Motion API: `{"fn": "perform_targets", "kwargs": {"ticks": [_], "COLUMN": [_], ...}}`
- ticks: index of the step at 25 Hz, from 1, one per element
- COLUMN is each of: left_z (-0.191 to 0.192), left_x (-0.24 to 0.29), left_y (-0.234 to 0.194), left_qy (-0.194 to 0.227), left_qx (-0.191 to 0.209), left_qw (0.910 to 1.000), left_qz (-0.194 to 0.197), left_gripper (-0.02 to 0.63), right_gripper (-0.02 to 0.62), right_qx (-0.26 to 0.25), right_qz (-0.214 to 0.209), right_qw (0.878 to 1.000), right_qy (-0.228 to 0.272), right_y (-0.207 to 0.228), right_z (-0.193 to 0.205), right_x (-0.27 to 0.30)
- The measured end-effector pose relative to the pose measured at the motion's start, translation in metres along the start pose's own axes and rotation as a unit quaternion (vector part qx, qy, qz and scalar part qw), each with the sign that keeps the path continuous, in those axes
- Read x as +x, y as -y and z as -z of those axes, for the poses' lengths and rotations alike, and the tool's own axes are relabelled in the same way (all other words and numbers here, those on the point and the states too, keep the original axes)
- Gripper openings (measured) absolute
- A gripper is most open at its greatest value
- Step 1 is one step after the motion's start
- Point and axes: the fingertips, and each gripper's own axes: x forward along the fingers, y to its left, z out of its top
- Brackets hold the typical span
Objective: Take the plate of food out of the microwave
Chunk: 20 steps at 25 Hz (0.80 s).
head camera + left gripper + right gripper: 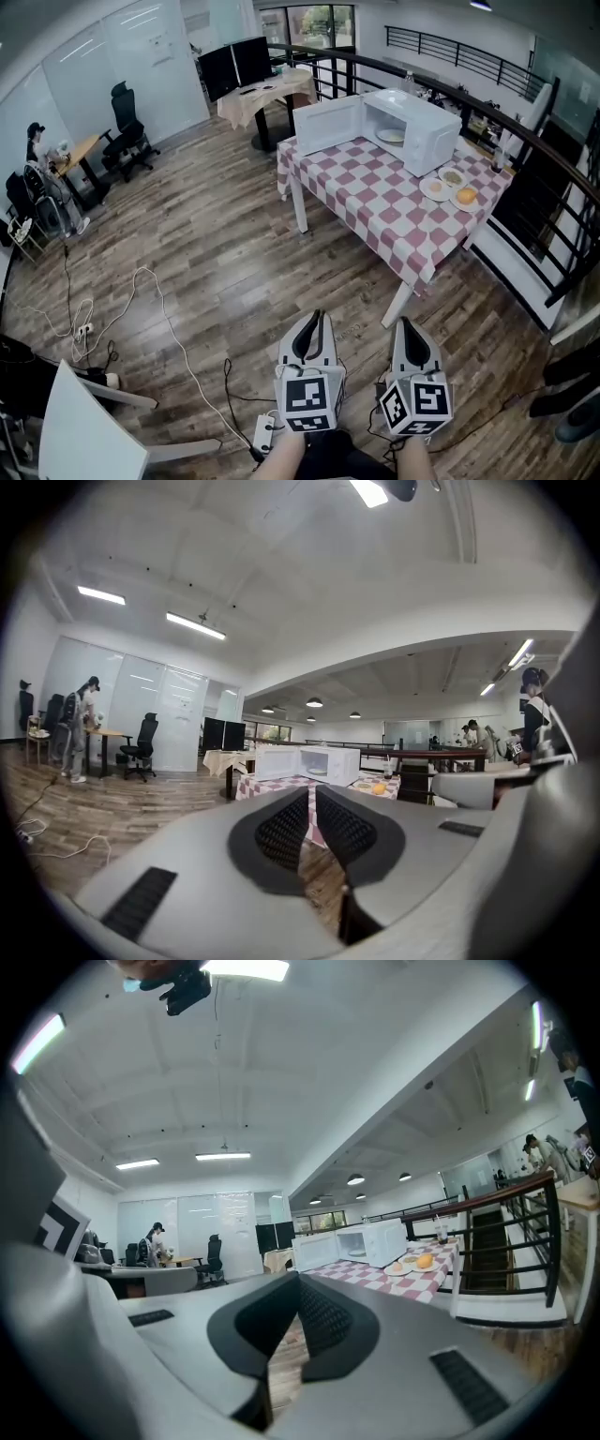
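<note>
**Insp. 1:** Tongs status, pls?

**Insp. 2:** We find the left tongs (pixel 314 319) closed, pads meeting at the tips, nothing betw. them. Right tongs (pixel 404 324) ditto: closed & empty. Both sit side by side at the bottom of the head view, held level over the wood floor (pixel 206 253), pointing twd. the desk (pixel 370 192).

**Insp. 1:** And the task item?

**Insp. 2:** We log the plate of food (pixel 391 135) inside the microwave (pixel 417 117), on the bottom of the cavity. What's on it we can't tell. The door (pixel 326 125) is swung wide open to the left. The microwave stands at the far end of the desk, on a red-and-white check cloth (pixel 412 248).

**Insp. 1:** Anything else on the desk?

**Insp. 2:** Three small dishes (pixel 453 176) just beside the microwave, at its right in the head view. One carries sth. orange; the rest we can't make out.

**Insp. 1:** Clearance?

**Insp. 2:** Both tongs are well apart from desk & microwave, no contact w/ anything. White cables (pixel 155 300) trail across the floor to the left of the tongs.
</note>
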Motion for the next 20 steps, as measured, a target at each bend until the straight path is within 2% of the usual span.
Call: {"fn": "perform_targets", "kwargs": {"ticks": [10, 20], "left_z": [0.000, 0.003], "left_x": [0.014, 0.075], "left_y": [-0.011, -0.039], "left_qy": [-0.001, -0.002], "left_qx": [-0.002, -0.002], "left_qw": [0.9998, 0.9999], "left_qz": [-0.018, -0.013], "left_gripper": [0.030, 0.031], "right_gripper": [0.005, 0.005], "right_qx": [0.004, 0.003], "right_qz": [-0.013, -0.009], "right_qw": [1.000, 1.000], "right_qy": [-0.005, -0.009], "right_y": [0.000, 0.002], "right_z": [0.005, 0.010], "right_x": [0.021, 0.090]}}
